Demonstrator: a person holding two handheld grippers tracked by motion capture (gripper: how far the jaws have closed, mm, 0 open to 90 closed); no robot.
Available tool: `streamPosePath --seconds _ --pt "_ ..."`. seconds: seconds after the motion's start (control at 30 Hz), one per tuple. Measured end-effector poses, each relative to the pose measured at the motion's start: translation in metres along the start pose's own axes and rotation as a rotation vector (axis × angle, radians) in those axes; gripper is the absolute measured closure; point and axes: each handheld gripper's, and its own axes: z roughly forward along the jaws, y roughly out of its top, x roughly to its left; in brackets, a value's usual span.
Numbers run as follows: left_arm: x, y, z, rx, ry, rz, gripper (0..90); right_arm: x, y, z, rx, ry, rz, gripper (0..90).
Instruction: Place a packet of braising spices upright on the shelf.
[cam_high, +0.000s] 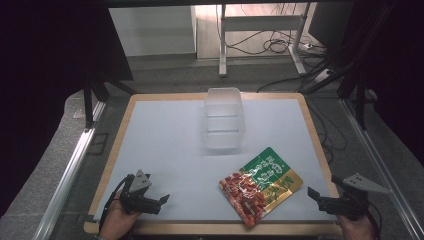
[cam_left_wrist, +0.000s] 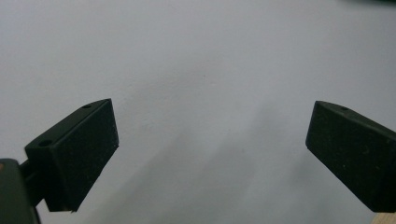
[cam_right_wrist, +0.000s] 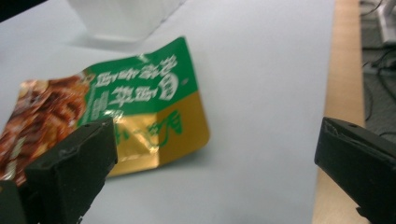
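While both grippers hover low at the near table edge, left gripper (cam_high: 159, 200) jaws wide, empty | snack pouch (cam_high: 261, 184) flat on white mat (cam_high: 165, 135), just left of right gripper (cam_high: 316, 196), jaws wide, empty | clear plastic container (cam_high: 223, 117) behind pouch, apart

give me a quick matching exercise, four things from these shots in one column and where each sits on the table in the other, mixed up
Things:
1. snack pouch
2. clear plastic container
3. left gripper
4. right gripper

Places:
A. near left corner of the white mat
B. far middle of the mat
C. near right edge, over the wooden rim
D. near right part of the mat, lying flat

Pairs: 1-D, 2-B, 3-A, 4-C
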Motion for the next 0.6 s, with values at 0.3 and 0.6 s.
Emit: streamPosePath --seconds 0.3,0.6 --pt "0.001 -0.001 -0.001 0.003 0.010 -0.007 2.7 0.006 0.000 0.010 0.064 -0.026 -0.069 0.0" --pt "0.000 -0.001 -0.001 0.005 0.019 -0.003 2.7 0.008 0.000 0.012 0.077 -0.018 -0.091 0.0"
